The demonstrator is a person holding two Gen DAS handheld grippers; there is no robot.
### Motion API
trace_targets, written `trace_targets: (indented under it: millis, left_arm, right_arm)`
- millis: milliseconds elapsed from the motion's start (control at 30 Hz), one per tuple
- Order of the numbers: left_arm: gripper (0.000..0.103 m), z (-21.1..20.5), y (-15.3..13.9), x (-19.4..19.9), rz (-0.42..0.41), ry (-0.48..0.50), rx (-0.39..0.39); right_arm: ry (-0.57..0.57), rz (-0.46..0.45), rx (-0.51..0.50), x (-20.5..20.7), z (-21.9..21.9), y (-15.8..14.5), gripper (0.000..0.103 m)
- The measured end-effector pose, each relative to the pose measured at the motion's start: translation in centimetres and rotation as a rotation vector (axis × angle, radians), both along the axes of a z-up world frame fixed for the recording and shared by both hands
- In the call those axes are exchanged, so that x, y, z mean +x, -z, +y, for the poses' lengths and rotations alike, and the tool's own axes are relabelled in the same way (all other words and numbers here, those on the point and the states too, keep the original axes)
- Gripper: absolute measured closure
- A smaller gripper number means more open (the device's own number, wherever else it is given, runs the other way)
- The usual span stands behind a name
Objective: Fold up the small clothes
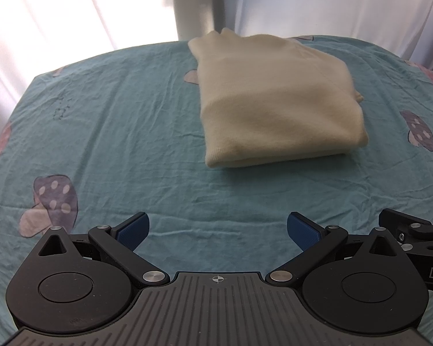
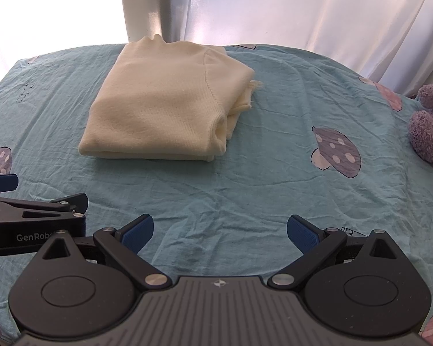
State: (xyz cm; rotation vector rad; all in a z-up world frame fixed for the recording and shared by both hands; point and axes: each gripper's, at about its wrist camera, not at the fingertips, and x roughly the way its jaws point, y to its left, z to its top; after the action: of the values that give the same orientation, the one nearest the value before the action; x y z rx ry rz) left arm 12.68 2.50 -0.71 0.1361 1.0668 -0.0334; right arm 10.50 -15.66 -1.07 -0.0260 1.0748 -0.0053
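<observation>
Teal sheet (image 1: 130, 132) beneath both wide-spread claws (image 1: 218, 232) (image 2: 220, 232).

Daylight pours through the white curtains (image 2: 317, 8) at the back and blows them out to near pure white, especially top left. The bed sheet (image 2: 245, 173) is evenly lit with soft shadows. The cream sweater (image 1: 274, 101) looks a bit smeared in the left view. Fisheye bends the edges, corners go dark.
</observation>
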Motion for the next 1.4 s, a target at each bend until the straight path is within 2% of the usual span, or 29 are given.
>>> trace_targets:
  millis: [1400]
  left_arm:
    - [0.000, -0.09, 0.63, 0.10, 0.024, 0.004, -0.027]
  right_arm:
    - [0.023, 0.008, -0.014, 0.12, -0.06, 0.65, 0.004]
